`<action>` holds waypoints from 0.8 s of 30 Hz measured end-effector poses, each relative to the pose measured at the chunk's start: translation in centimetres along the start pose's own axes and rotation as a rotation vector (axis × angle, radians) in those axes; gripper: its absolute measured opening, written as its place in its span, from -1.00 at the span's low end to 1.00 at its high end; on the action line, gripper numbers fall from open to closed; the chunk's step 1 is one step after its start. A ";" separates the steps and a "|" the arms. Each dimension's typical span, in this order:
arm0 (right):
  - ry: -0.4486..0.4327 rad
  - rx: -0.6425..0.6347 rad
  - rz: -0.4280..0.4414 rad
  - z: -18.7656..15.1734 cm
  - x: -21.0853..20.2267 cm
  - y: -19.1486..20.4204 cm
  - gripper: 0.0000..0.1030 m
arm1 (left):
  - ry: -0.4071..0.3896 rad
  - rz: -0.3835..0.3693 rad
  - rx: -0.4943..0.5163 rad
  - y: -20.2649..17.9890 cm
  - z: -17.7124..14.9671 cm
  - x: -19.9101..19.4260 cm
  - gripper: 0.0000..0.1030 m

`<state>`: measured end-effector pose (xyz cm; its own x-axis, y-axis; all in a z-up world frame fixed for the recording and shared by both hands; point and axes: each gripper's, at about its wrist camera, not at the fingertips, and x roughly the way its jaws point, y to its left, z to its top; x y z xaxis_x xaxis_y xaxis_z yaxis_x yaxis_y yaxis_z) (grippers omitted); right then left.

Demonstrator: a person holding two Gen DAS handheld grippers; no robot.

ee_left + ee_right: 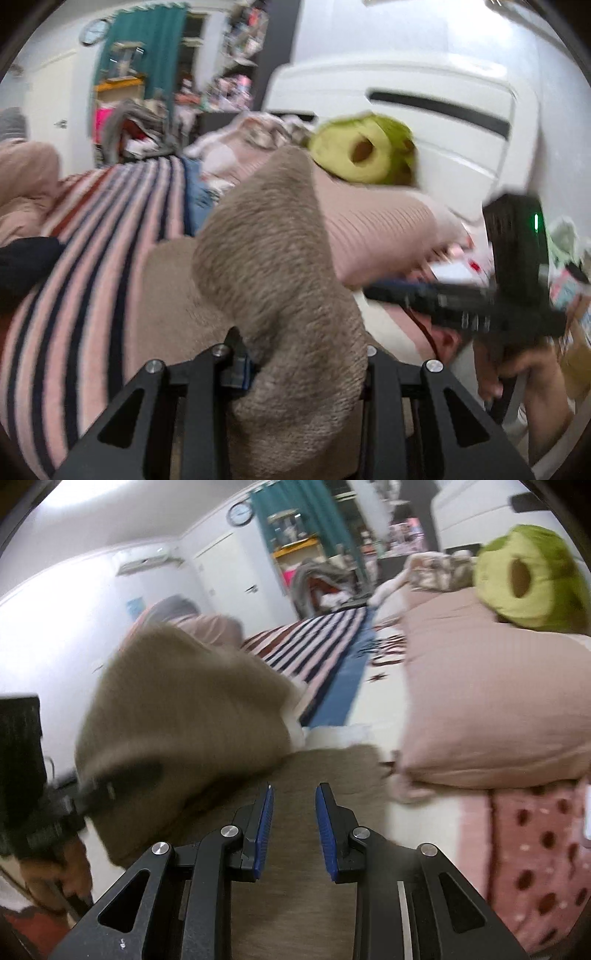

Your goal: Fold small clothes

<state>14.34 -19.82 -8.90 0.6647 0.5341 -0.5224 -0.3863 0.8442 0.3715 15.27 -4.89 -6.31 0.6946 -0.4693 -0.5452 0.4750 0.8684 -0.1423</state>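
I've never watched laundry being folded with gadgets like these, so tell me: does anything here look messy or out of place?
Yes. The brown garment is bunched up, lifted in the left hand-held gripper, not lying flat. An avocado-shaped plush toy sits on a pink pillow, and loose clothes are heaped behind the striped blanket.

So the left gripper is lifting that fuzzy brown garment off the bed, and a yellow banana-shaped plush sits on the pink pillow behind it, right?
Not quite: the plush is a green avocado half, as the left wrist view shows. The rest holds: the left gripper lifts the fuzzy brown garment, with the pink pillow behind.
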 end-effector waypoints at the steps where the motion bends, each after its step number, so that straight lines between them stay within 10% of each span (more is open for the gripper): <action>1: -0.010 0.012 -0.014 0.0 -0.6 -0.7 -0.61 | 0.024 -0.020 0.012 -0.8 -0.3 0.7 -0.48; 11: -0.049 0.074 -0.078 -0.2 -3.7 -3.8 -0.49 | 0.139 -0.092 0.130 -2.9 -1.8 1.3 -0.30; 15: -0.062 0.029 -0.077 1.9 -3.8 -3.1 -0.48 | 0.149 -0.289 0.089 -2.7 -1.8 0.0 0.48; 24: 0.050 -0.125 0.072 8.0 -1.5 2.9 0.19 | 0.013 -0.273 -0.036 2.0 -0.9 -6.0 0.56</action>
<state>17.34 -18.54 -0.89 0.6010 0.5921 -0.5369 -0.5104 0.8012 0.3123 11.53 -0.20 -4.03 0.5366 -0.6846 -0.4933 0.6236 0.7156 -0.3148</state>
